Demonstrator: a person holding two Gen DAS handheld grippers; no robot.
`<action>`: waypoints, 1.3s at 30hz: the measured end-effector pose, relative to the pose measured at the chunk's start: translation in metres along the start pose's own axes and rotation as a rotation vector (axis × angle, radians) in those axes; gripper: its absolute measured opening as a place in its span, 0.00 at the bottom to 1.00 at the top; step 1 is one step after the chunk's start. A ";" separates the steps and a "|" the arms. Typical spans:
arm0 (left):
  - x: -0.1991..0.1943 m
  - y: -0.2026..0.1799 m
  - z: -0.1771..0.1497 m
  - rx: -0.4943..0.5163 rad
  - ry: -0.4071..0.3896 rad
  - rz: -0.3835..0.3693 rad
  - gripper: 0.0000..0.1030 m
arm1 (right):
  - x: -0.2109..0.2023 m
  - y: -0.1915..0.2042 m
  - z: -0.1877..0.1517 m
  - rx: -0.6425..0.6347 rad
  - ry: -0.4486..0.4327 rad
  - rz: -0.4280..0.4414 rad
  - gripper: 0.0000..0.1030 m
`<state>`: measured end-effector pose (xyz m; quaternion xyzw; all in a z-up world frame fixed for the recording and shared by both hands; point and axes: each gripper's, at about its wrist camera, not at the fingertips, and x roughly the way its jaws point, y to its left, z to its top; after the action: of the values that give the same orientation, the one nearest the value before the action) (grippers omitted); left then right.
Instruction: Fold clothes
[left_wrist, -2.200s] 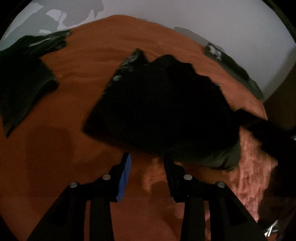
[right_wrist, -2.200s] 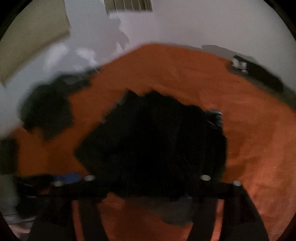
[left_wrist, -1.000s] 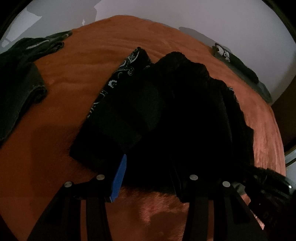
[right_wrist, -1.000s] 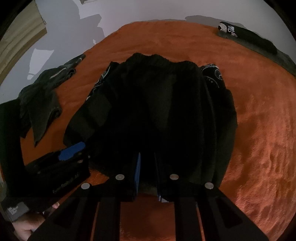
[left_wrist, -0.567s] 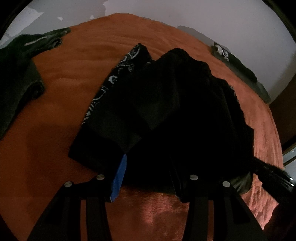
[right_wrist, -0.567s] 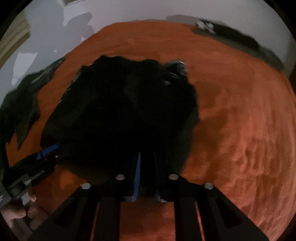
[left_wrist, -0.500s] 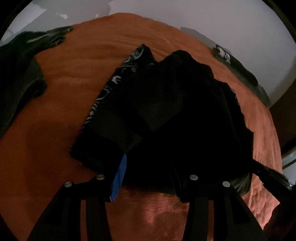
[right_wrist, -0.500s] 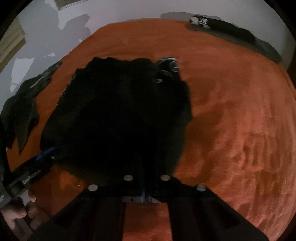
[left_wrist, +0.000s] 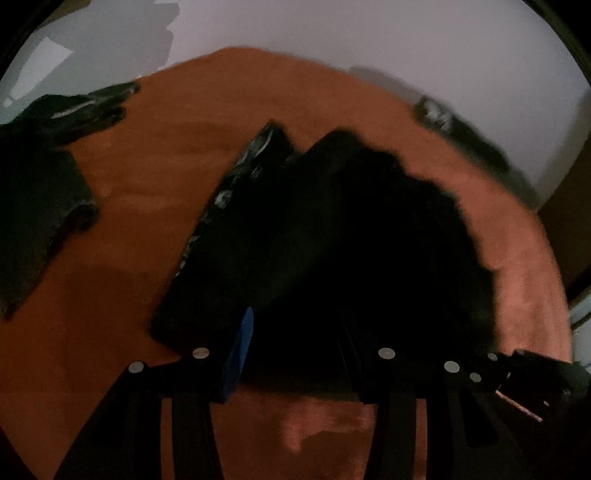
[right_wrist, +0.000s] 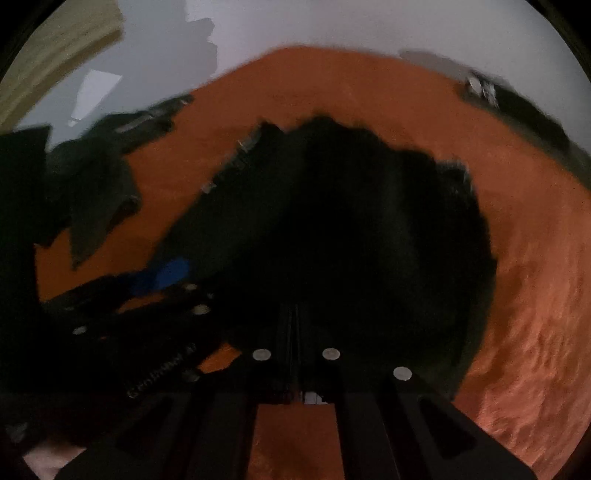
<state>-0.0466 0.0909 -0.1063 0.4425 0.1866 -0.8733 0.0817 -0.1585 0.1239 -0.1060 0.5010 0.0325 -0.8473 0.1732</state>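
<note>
From the left wrist, we see our left tool (left_wrist: 295, 332) with its fingers spread wide at the near hem of the black garment (left_wrist: 332, 240), which lies spread on the orange bed cover (left_wrist: 155, 184). The cloth sits between the fingers, but they do not pinch it. Compared with half a second ago, this tool sits at the same hem with the same wide gap; the view is now blurred, so we are in motion. A second dark garment (left_wrist: 40, 177) lies well apart at the far left, and another dark item (left_wrist: 461, 133) lies by the far right edge.

From the right wrist, our right tool (right_wrist: 295, 325) has its fingers drawn fully together on the near edge of the black garment (right_wrist: 351, 229). A second ago a narrow gap showed between them; it has since closed, and the garment's right side has been drawn inward. Our left tool (right_wrist: 162, 280) shows just beside us at the left.

We judge that the right side has its grip, while the left has yet to close.
</note>
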 end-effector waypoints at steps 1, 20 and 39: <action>0.005 0.006 -0.002 -0.025 0.009 0.009 0.46 | 0.007 -0.007 -0.003 0.029 0.023 0.003 0.00; -0.002 0.029 0.001 -0.144 0.008 -0.004 0.28 | -0.024 -0.134 -0.041 0.334 -0.007 -0.144 0.00; -0.001 0.011 0.002 -0.071 0.013 0.017 0.56 | -0.015 -0.031 -0.011 0.100 -0.055 -0.022 0.02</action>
<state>-0.0442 0.0796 -0.1075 0.4466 0.2142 -0.8625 0.1037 -0.1528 0.1599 -0.1020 0.4852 -0.0092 -0.8632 0.1393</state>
